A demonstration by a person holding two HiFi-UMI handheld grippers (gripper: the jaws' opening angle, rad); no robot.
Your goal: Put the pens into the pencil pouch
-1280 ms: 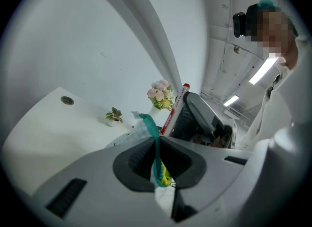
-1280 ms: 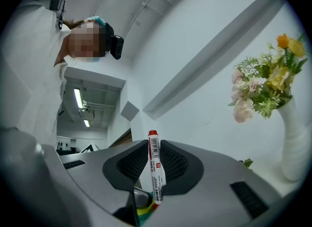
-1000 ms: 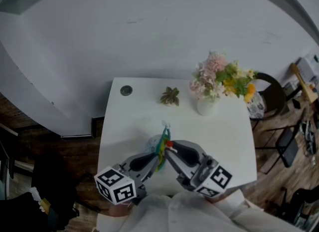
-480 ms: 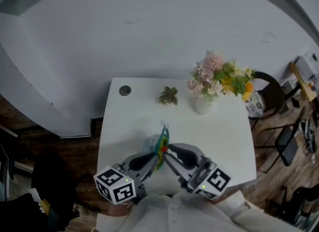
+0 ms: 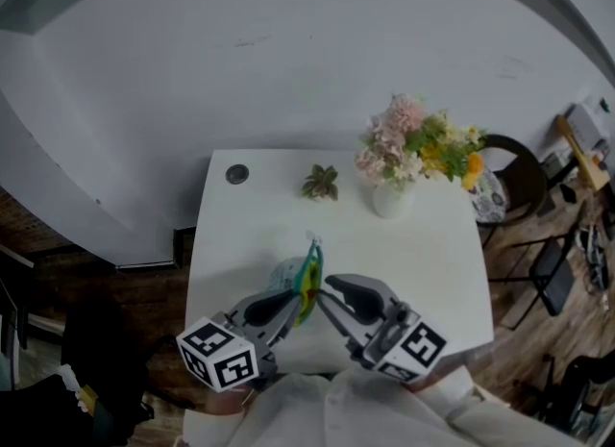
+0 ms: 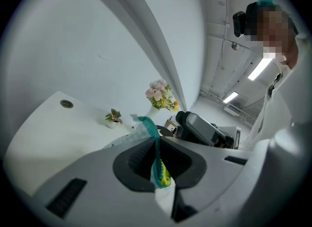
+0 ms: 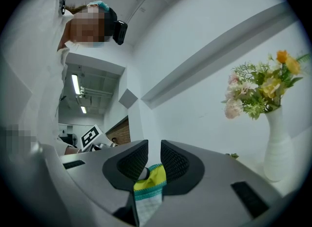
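Above the white bench point(image 5: 423, 243), the left tongs point(image 6: 157, 149) are clamping the teal zipper edge of the pencil pouch point(image 6: 144, 126), while the right tongs point(image 7: 154, 149), just beside them, are standing slightly apart with the pouch's yellow-and-teal corner lying between them.

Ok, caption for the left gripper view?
Left gripper shut on the pencil pouch at its teal zipper edge; white table, flowers and potted plant behind.

The left gripper point(image 5: 291, 304) and right gripper point(image 5: 333, 288) angle inward, tips near each other. The left jaws are clamped on the pencil pouch point(image 5: 308, 280) edge. The right jaws stand slightly apart, pouch fabric showing in their gap.
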